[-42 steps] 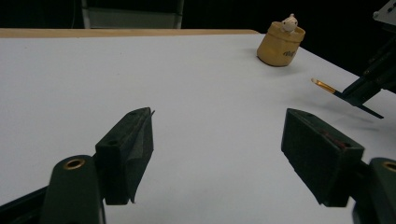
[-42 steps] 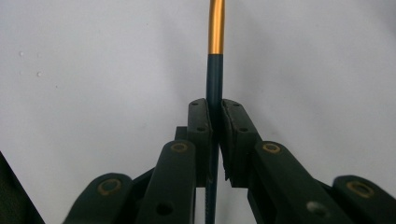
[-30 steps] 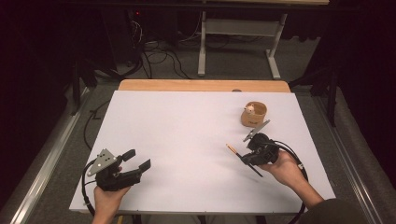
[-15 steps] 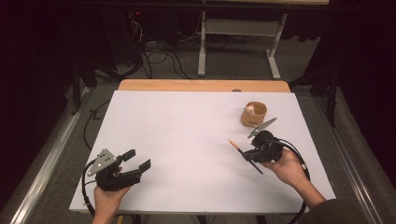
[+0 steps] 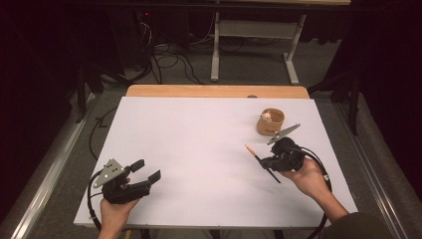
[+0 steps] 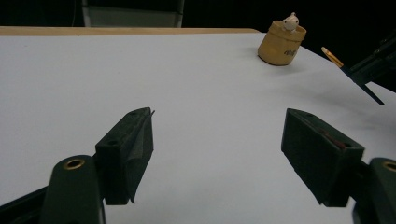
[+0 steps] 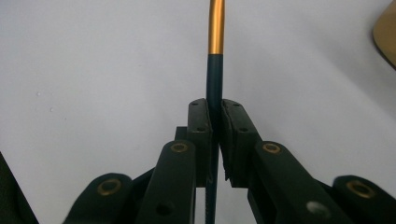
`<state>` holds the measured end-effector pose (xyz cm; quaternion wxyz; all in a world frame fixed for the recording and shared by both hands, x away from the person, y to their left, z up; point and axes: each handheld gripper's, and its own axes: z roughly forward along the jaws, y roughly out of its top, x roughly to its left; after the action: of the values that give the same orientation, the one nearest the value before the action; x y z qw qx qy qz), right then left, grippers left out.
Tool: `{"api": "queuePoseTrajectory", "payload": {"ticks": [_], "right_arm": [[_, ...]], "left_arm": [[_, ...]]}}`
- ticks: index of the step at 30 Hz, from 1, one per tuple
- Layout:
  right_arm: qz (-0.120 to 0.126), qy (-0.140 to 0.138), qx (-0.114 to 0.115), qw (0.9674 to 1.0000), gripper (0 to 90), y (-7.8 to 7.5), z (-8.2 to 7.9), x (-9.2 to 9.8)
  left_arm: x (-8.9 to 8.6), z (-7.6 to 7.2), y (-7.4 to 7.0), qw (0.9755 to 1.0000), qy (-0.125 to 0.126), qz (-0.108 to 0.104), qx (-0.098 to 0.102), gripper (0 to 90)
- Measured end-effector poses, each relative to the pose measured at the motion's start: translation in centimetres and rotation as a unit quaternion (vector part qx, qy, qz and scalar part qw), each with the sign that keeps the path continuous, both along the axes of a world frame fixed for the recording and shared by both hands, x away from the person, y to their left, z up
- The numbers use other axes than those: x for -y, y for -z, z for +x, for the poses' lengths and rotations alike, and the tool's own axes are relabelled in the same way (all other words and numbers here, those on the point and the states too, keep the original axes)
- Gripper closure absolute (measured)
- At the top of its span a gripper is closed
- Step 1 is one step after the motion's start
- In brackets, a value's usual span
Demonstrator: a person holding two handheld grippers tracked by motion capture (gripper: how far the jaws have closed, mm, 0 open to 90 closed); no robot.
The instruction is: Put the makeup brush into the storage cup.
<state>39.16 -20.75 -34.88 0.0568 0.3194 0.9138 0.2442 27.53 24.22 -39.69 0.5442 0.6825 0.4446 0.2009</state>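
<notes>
The right gripper (image 5: 268, 163) stays clamped on the pen (image 5: 262, 164) and has shifted slightly right, nearer the tan cup (image 5: 271, 123) — likely heading there to drop it in. The left gripper (image 5: 143, 171), jaws apart, has kept still at the table's (image 5: 199, 149) near left.

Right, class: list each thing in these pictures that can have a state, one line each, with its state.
Left gripper: open, fingers wide apart, nothing between them, held above the table.
Right gripper: shut on the pen.
Pen: clamped, lifted off the table, gold end pointing away from the hand.
Tan cup: upright, a small white figure inside.
Table: covered in white.
</notes>
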Motion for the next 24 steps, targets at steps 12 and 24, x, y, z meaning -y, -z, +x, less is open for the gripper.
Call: {"api": "queuePoseTrajectory", "payload": {"ticks": [12,24], "right_arm": [[0.018,0.012,0.009,0.9997,85.1,-0.6,0.1,0.5],[0.031,0.022,0.02,0.9991,85.1,-1.1,0.3,0.9]], "left_arm": [[0.0,0.0,0.0,1.0,-0.001,0.0,0.001,25.7],[0.0,0.0,0.0,1.0,0.001,0.003,0.0,25.7]]}}
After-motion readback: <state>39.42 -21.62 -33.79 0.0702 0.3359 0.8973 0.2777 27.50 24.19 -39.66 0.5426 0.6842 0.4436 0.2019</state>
